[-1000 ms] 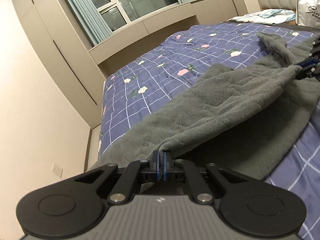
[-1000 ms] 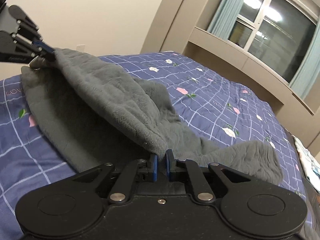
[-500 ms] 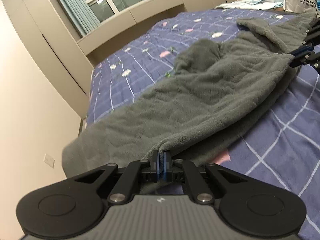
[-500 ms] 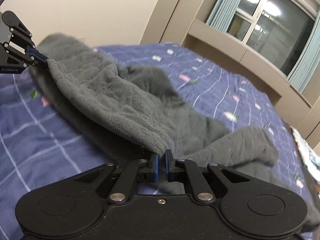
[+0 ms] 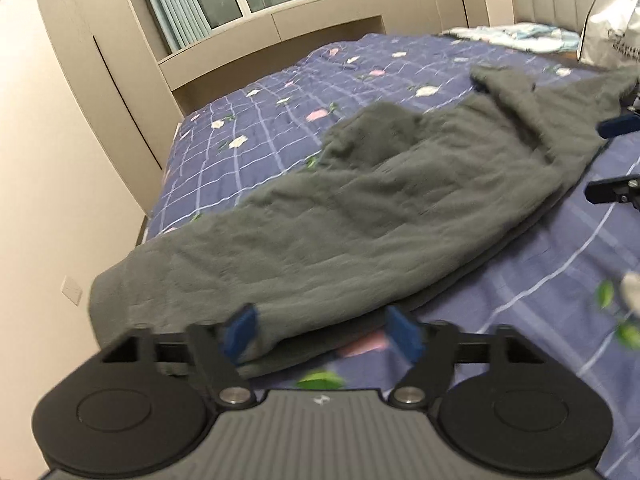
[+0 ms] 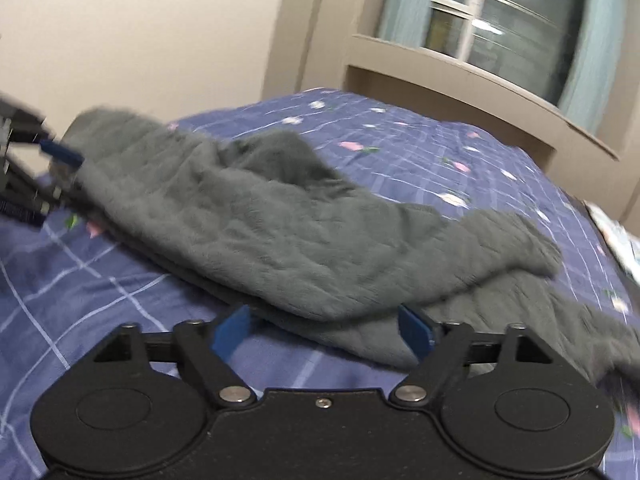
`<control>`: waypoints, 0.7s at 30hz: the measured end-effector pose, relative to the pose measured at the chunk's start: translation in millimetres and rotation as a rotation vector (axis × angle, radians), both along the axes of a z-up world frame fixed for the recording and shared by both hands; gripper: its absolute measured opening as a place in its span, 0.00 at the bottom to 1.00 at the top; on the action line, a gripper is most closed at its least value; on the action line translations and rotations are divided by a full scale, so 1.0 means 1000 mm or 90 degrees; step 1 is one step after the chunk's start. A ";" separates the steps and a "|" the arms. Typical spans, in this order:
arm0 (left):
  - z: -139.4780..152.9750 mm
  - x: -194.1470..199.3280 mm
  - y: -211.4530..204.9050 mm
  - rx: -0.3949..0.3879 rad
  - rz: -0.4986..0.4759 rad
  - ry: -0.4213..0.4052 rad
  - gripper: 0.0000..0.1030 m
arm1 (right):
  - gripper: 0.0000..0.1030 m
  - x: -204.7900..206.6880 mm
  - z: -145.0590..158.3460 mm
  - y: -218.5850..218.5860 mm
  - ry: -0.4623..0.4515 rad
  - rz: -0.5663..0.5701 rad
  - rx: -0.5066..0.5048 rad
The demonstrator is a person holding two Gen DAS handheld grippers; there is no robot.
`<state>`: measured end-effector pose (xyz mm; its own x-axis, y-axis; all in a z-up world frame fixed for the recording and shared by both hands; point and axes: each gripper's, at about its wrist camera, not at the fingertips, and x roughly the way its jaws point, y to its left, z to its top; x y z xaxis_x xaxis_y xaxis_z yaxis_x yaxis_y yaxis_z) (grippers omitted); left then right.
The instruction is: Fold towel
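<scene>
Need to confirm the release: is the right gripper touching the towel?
Cannot tell. In the right wrist view the right gripper has just been opening; its jaws stand wide, but the towel edge lies blurred between them.

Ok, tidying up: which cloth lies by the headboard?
The pale blue cloth, crumpled beside the white bag; the grey towel lies spread lower down the bed.

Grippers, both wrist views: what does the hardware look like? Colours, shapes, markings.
Same build on both. The left gripper has blue pads on black linkage arms with silver pivot screws, two round black discs, and a ribbed grey centre plate with a small pale logo. The right gripper matches, but its centre plate is plain black with one screw. No cables or sleeves visible.
</scene>
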<state>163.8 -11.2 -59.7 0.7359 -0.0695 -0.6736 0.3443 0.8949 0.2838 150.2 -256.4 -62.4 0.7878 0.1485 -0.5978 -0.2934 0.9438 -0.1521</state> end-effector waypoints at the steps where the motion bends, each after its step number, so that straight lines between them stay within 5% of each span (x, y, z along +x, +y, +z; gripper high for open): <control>1: 0.002 -0.003 -0.008 -0.016 0.000 -0.003 0.91 | 0.98 -0.004 0.003 -0.015 -0.002 -0.023 0.023; 14: 0.011 0.043 -0.165 -0.129 -0.124 0.010 0.99 | 1.00 0.003 0.017 -0.276 0.028 -0.392 0.399; 21: -0.005 0.084 -0.226 -0.119 -0.128 0.056 0.99 | 0.99 0.063 0.009 -0.351 0.101 -0.526 0.517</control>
<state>248.2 -237.6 -64.7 0.6335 -0.3373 -0.6964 0.5369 0.8397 0.0817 212.9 -607.1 -52.9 0.7488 0.0099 -0.6627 0.4931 0.6597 0.5671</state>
